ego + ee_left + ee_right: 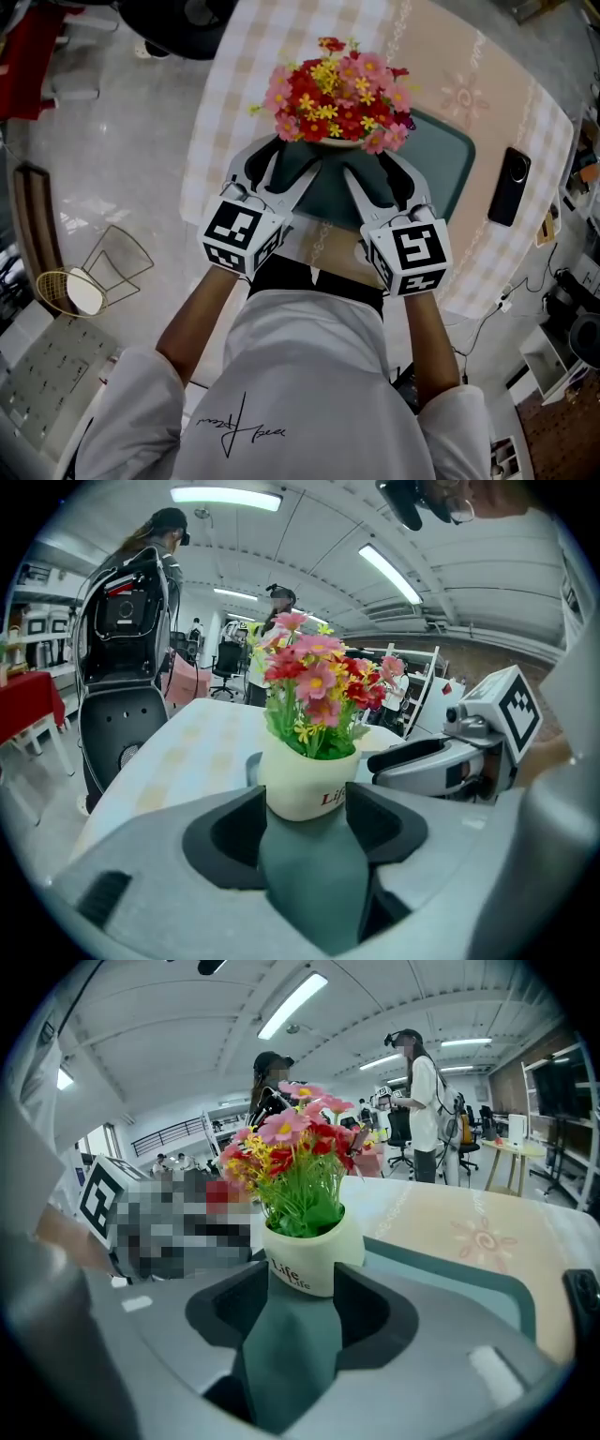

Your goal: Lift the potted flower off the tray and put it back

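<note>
Your cream pot of red, pink and yellow flowers (302, 787) stands on the dark green tray (452, 157) on the checked-cloth bench (223, 94). From above, the blooms hide the pot. Your left tool (305, 810) and right tool (305, 1290) are both spread, and their tips cover the pot's lower edges.

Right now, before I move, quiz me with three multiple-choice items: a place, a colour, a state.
1. The flower pot stands: A on the dark green tray; B on a chair; C on a shelf.
2. The pot is: A black; B cream; C blue.
3. The left gripper is: A shut empty; B shut on a cup; C open.
Answers: 1 A, the tray shows under the pot; 2 B, its wall is cream with lettering; 3 C, its jaws stand apart at the pot's base.
</note>
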Available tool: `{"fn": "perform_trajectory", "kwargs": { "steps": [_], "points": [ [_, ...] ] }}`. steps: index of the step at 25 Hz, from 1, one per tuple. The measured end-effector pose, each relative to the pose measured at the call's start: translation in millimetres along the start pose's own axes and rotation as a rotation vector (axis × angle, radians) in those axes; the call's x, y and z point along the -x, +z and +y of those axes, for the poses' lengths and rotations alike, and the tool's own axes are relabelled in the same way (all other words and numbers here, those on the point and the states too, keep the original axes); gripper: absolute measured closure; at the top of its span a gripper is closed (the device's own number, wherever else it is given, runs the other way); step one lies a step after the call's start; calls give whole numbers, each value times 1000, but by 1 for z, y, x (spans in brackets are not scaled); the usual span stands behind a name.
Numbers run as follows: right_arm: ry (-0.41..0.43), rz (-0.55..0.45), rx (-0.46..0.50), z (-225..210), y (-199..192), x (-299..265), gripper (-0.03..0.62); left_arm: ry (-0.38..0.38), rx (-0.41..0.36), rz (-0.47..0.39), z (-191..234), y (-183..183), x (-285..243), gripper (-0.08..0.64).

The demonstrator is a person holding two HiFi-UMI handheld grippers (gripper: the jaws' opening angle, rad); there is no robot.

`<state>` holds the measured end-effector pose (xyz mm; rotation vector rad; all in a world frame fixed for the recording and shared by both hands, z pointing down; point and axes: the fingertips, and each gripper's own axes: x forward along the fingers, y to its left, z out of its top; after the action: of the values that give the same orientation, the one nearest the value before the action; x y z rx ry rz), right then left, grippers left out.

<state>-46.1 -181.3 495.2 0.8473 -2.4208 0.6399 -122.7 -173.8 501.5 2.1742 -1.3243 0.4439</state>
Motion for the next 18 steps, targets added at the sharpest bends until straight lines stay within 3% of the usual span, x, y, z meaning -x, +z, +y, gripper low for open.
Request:
{"fn": "perform_trajectory", "kwargs": {
  "steps": [18],
  "points": [
    [-5, 34, 87, -19, -11, -28, 314, -5, -114, 32, 5, -1, -21, 262]
  ]
}}
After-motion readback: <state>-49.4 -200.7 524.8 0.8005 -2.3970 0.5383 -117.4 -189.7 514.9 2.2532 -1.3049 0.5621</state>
